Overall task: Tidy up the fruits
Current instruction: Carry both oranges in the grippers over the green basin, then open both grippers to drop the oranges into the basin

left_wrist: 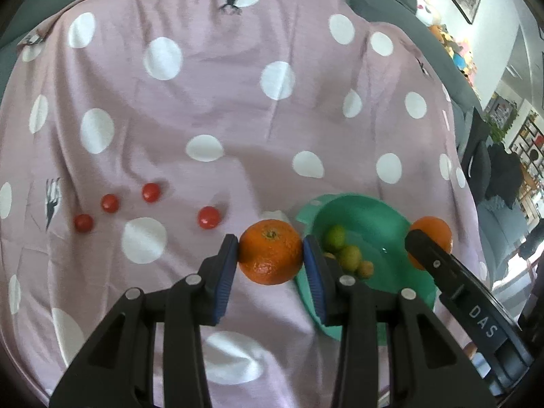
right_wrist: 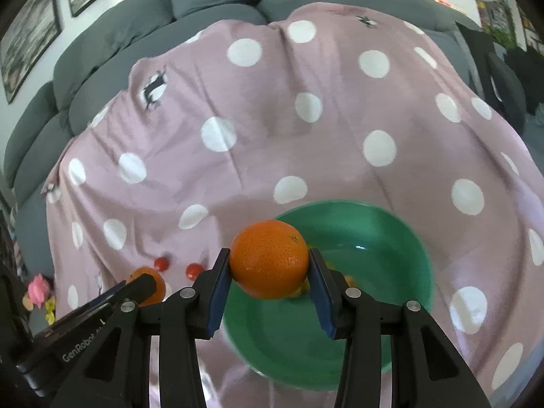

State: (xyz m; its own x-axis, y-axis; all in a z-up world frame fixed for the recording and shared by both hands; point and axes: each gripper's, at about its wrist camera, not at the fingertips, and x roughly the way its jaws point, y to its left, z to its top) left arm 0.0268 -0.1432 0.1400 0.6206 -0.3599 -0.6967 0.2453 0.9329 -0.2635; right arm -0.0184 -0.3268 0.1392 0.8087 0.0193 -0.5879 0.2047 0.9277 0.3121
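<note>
Both claws pinch oranges: left gripper (left_wrist: 270,255) beside the green bowl's (left_wrist: 360,207) rim, right gripper (right_wrist: 269,265) over it. Recommend lowering before release, avoiding small fruits (left_wrist: 346,255) inside.

A grey sofa (right_wrist: 112,44) carries everything, its seat draped with a pink blanket (left_wrist: 217,108) dotted with white circles and a few small dark animal prints. Directly on the blanket, toward the near edge, sits a green bowl (left_wrist: 360,210). Four small red tomatoes (left_wrist: 110,203) lie scattered to its left, apart from each other, also near the blanket's front edge.
</note>
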